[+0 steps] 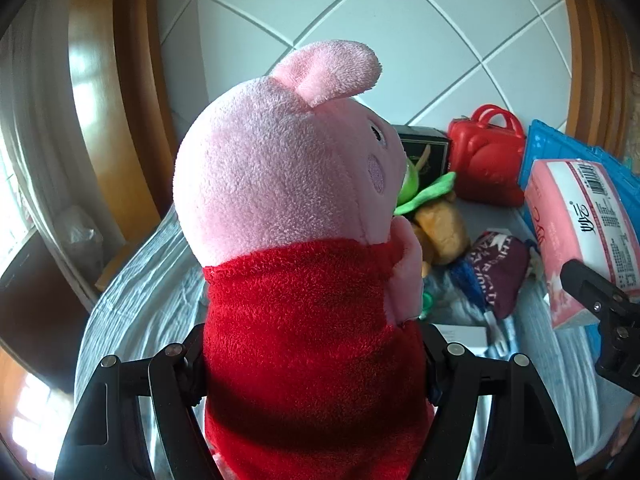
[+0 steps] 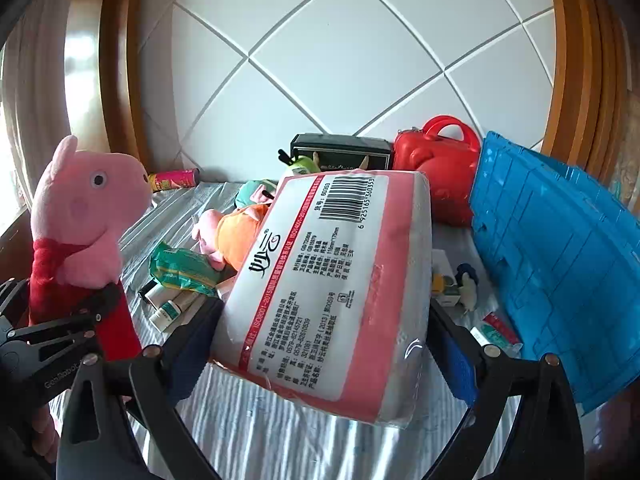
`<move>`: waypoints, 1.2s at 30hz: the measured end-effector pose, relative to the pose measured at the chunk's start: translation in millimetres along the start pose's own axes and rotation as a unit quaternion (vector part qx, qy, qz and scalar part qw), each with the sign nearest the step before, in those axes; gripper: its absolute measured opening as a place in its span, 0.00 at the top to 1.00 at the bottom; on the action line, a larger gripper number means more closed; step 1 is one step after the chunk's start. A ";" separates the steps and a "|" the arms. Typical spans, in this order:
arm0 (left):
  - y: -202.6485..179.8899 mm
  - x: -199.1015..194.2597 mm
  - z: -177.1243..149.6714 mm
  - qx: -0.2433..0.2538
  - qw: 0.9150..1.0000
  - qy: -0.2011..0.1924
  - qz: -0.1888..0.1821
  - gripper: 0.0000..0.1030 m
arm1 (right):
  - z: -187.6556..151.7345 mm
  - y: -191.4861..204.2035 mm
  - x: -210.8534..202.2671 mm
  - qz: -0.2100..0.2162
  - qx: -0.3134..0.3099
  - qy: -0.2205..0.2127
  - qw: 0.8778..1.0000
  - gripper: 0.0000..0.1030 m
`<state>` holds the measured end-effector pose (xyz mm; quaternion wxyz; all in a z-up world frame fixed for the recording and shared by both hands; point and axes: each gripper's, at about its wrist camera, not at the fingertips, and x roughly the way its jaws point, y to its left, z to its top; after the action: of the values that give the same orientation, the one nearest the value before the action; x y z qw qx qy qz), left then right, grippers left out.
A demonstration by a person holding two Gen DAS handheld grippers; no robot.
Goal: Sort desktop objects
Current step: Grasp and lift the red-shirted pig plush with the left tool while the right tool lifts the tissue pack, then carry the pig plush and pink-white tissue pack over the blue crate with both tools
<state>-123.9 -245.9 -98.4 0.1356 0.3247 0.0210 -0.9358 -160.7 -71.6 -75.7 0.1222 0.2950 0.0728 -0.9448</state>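
Note:
My left gripper (image 1: 314, 348) is shut on a pink pig plush in a red dress (image 1: 288, 208) and holds it upright above the table; the plush also shows in the right wrist view (image 2: 84, 216), with the left gripper (image 2: 72, 320) around its body. My right gripper (image 2: 324, 320) is shut on a pink tissue pack (image 2: 332, 276) with a barcode label, lifted and tilted above the striped cloth (image 2: 256, 420). The pack also shows in the left wrist view (image 1: 580, 232), with the right gripper (image 1: 600, 312) on it.
A blue crate (image 2: 560, 256) stands at the right. A red toy case (image 2: 444, 168) and a black box (image 2: 340, 150) are at the back. An orange-dressed pig plush (image 2: 236, 232), green packet (image 2: 180, 268), tubes (image 2: 168, 308) and a pink-yellow cylinder (image 2: 174, 179) lie on the cloth.

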 end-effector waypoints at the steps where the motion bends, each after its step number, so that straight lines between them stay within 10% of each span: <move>1: -10.9 -7.3 0.4 -0.001 1.000 -0.002 0.000 0.26 | 0.1 -9.5 -7.4 0.001 -0.005 -0.005 1.000 0.05; 22: -198.1 -63.4 64.3 0.101 0.986 -0.068 -0.113 0.26 | 20.1 -174.5 -94.2 -0.100 0.062 -0.084 0.990 0.05; 29: -306.7 -99.8 104.0 0.091 0.979 -0.136 -0.125 0.26 | 37.9 -290.3 -120.9 -0.120 0.059 -0.140 0.981 0.05; 36: -437.0 -120.4 145.2 0.091 0.979 -0.107 -0.147 0.26 | 35.4 -423.6 -156.0 -0.158 0.054 -0.142 0.976 0.05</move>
<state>-237.5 185.1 68.7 -0.0325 0.2267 -0.0312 -0.9729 -171.7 356.8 70.6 -0.0355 0.1488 0.0497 -0.9870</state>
